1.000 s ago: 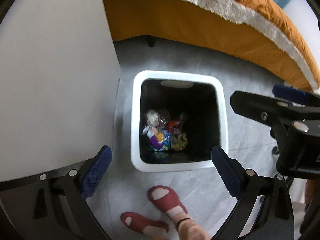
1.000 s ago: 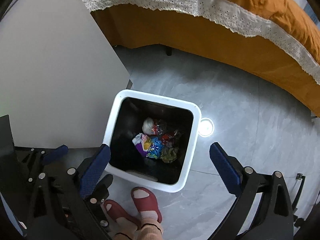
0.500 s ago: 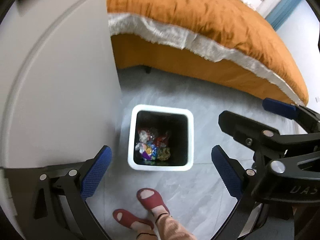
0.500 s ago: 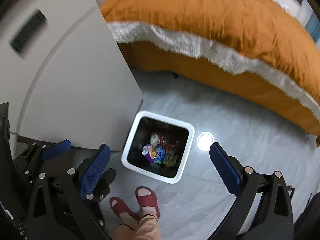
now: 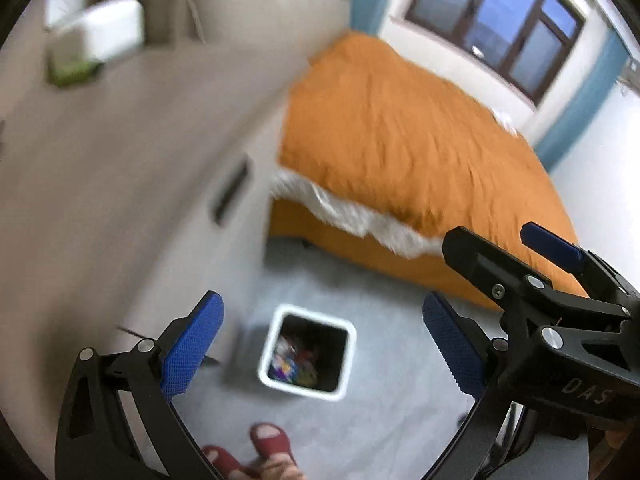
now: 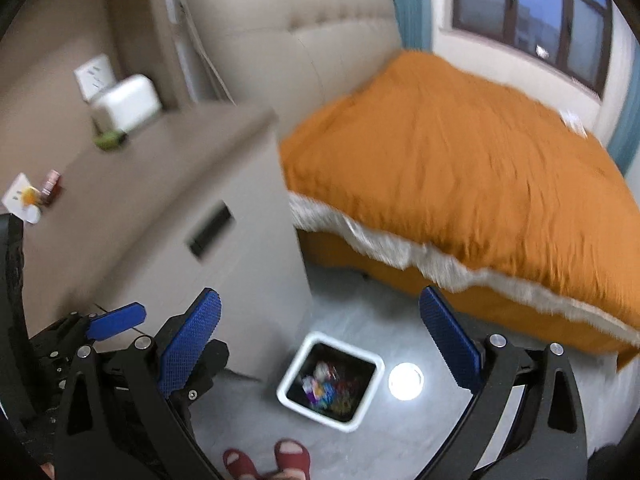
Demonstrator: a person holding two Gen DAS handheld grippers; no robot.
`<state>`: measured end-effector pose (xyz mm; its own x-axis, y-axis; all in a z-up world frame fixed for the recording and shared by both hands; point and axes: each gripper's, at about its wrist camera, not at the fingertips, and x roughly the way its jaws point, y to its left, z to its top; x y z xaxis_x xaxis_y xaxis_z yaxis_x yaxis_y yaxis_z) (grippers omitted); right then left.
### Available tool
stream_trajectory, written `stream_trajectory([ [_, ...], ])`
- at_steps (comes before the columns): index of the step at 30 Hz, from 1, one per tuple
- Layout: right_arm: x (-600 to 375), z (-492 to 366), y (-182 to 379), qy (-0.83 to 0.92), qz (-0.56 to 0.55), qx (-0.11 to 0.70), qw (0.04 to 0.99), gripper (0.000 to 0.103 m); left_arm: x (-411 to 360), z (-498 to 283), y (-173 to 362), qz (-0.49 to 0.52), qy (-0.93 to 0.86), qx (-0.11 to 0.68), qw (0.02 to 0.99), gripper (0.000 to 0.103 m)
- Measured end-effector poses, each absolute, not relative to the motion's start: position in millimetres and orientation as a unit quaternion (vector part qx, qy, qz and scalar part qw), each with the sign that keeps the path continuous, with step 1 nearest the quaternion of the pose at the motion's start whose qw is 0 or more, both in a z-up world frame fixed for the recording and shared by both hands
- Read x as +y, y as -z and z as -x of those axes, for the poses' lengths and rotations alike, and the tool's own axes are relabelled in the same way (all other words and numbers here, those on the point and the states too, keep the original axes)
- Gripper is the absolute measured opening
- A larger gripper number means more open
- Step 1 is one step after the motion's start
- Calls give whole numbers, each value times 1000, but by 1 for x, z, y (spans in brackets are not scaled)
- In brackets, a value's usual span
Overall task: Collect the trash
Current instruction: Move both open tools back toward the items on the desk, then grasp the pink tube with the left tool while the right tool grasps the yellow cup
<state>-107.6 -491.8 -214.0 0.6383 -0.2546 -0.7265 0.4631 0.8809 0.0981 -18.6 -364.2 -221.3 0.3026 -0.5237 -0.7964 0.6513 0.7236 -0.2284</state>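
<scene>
A white square bin (image 5: 344, 360) (image 6: 370, 392) stands on the grey floor far below, with colourful wrappers (image 5: 290, 362) (image 6: 324, 388) inside. My left gripper (image 5: 320, 344) is open and empty, high above the bin. My right gripper (image 6: 320, 336) is open and empty, also high above it; it shows at the right of the left wrist view. On the nightstand top lie small items: a white card with something orange (image 6: 24, 196) and a small red piece (image 6: 51, 184). Both views are blurred.
A beige nightstand (image 5: 120, 184) (image 6: 168, 208) stands left of the bin, bearing a white box (image 5: 104, 28) (image 6: 124, 100) on a green base. The orange bed (image 5: 400, 140) (image 6: 460, 168) fills the right. My feet in red slippers (image 6: 294, 454) stand before the bin.
Both grippers have risen and tilted up. The bin has shrunk in view, and the nightstand top, headboard and window have come into sight. Both stay open and empty.
</scene>
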Motion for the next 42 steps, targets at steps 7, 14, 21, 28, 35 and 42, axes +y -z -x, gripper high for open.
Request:
stream_trajectory([
  [7, -454, 72, 157, 141, -118, 324, 928, 99, -305, -8, 160, -55, 296, 401, 865, 98],
  [14, -394, 19, 129, 53, -90, 304, 947, 99, -233, -40, 128, -56, 201, 356, 911, 98],
  [21, -330, -35, 120, -38, -74, 306, 949, 99, -160, -67, 114, -41, 114, 348, 930, 98],
  [28, -261, -93, 126, -114, -45, 312, 942, 99, -85, -107, 111, -23, 34, 348, 937, 98],
  [35, -192, -156, 142, -175, -16, 331, 927, 99, -34, -151, 132, -15, 1, 378, 926, 98],
  [42, -133, -215, 161, -218, 24, 355, 909, 99, -11, -182, 160, -9, -6, 408, 913, 94],
])
